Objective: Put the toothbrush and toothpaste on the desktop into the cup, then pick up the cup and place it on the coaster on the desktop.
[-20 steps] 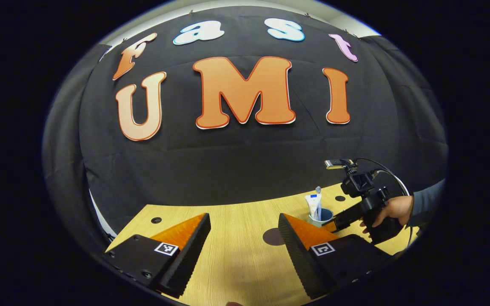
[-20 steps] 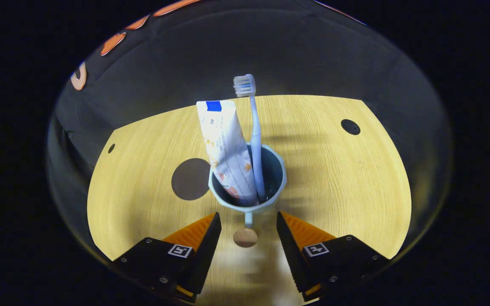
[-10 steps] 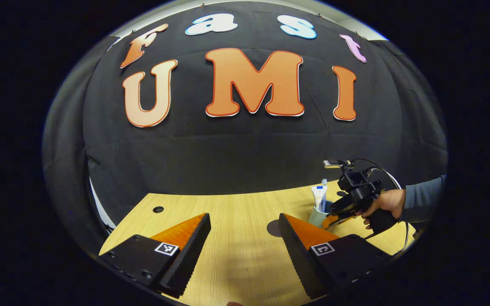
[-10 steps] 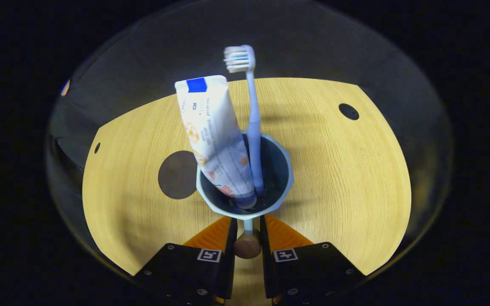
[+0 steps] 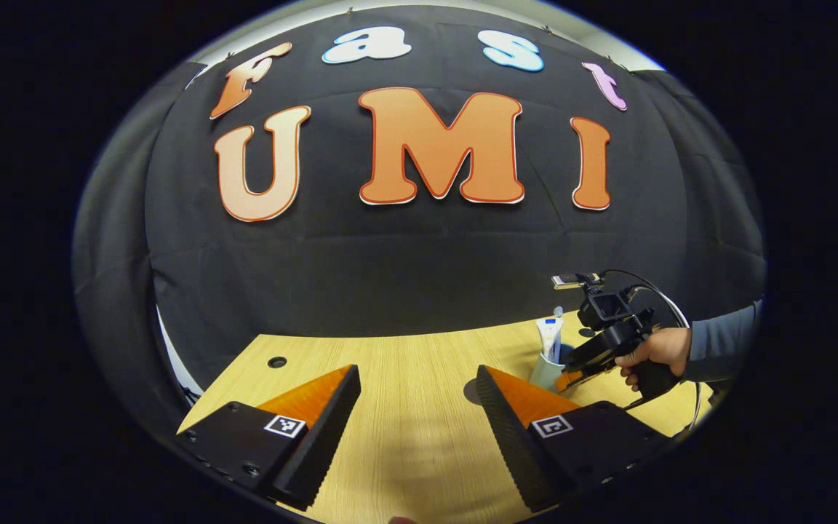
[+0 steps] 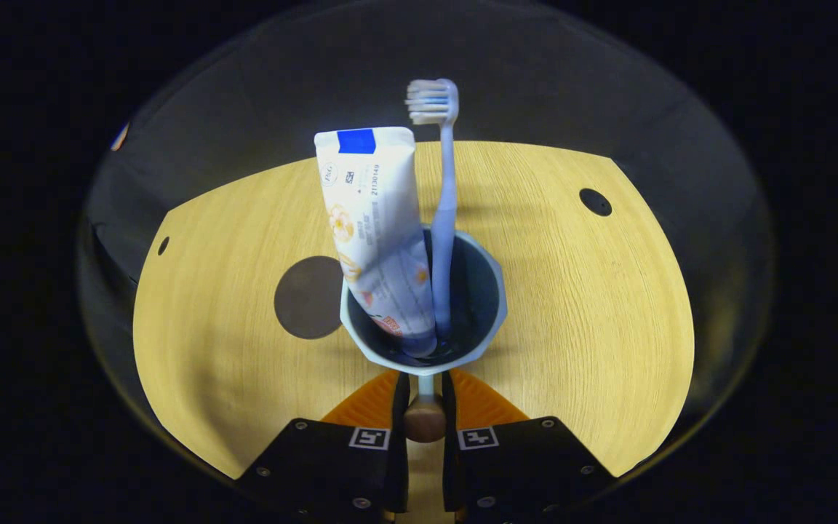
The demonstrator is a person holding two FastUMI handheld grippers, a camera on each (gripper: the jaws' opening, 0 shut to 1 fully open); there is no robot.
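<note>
Since second ago: right tool (image 6: 424, 415) closed on cup (image 6: 495, 309) handle; toothbrush (image 6: 442, 218), toothpaste (image 6: 379, 233) inside. Left tool (image 5: 415, 429) open, idle. Next: lift, shift onto coaster (image 6: 306, 297).

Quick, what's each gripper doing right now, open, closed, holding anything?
Left gripper: open, holding nothing, above the desktop.
Right gripper: closed on the cup's handle; toothpaste and toothbrush stand in the cup.
</note>
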